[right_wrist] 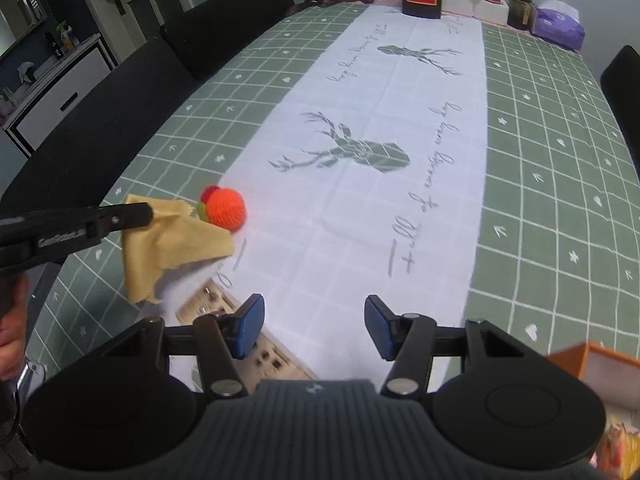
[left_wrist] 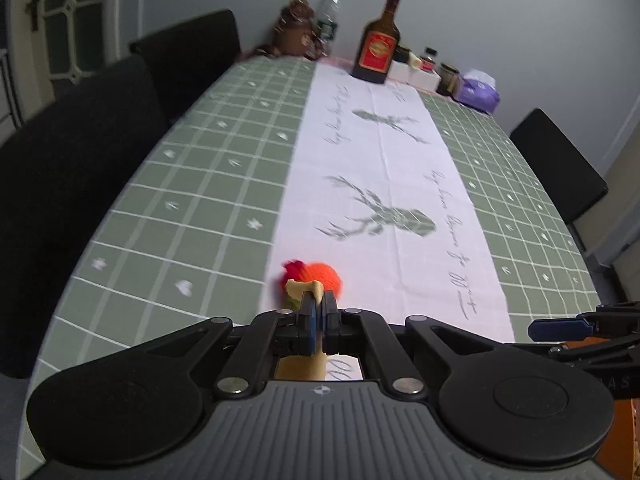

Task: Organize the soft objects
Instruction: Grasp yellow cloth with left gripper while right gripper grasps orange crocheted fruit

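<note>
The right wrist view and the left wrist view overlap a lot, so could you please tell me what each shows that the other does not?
Only the right wrist view shows the tan cloth hanging as a full sheet from the left gripper, the open right gripper and an orange box at the lower right. Only the left wrist view shows the left gripper shut on the cloth's edge from behind. Both show the orange knitted ball on the tablecloth and the brown bottle at the far end.

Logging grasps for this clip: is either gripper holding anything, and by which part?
The left gripper pinches the tan cloth by an upper edge; the rest hangs. The right gripper is open, empty.
</note>
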The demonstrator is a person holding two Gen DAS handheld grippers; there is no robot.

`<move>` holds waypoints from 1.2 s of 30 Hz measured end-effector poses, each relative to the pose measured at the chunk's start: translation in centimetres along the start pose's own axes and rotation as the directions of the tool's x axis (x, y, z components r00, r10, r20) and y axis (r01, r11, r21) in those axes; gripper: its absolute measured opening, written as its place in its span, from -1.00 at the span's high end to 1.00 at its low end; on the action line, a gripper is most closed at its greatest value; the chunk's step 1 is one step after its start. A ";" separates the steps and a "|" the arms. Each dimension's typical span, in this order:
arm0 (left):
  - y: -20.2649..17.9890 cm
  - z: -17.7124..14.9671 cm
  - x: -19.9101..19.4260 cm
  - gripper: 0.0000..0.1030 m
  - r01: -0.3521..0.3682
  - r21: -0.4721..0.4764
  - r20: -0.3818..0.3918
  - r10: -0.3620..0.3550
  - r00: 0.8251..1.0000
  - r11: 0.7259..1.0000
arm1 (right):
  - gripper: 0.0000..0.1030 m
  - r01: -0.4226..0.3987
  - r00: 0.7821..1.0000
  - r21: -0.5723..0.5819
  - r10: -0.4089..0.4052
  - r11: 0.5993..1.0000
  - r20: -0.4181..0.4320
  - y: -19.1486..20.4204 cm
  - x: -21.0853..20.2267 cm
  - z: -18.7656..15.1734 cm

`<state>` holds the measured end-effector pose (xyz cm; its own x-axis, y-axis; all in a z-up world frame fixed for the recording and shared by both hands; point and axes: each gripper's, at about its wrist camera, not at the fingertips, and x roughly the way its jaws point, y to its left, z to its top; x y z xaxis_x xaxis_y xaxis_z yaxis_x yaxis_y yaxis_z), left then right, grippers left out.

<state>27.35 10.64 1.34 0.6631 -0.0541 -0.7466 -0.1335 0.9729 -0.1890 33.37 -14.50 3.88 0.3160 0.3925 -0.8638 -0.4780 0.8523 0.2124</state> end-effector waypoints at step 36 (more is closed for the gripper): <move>3.7 -4.6 7.1 0.50 -0.049 -0.030 -0.009 0.049 0.999 0.998 | 0.04 -0.066 0.994 -0.078 0.059 0.995 -0.089 8.6 11.7 7.7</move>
<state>28.22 12.79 -7.58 0.6488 -0.0084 -0.7609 -0.1880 0.9672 -0.1709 39.29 0.07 -0.94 0.2132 0.4094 -0.8871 -0.5601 0.7952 0.2323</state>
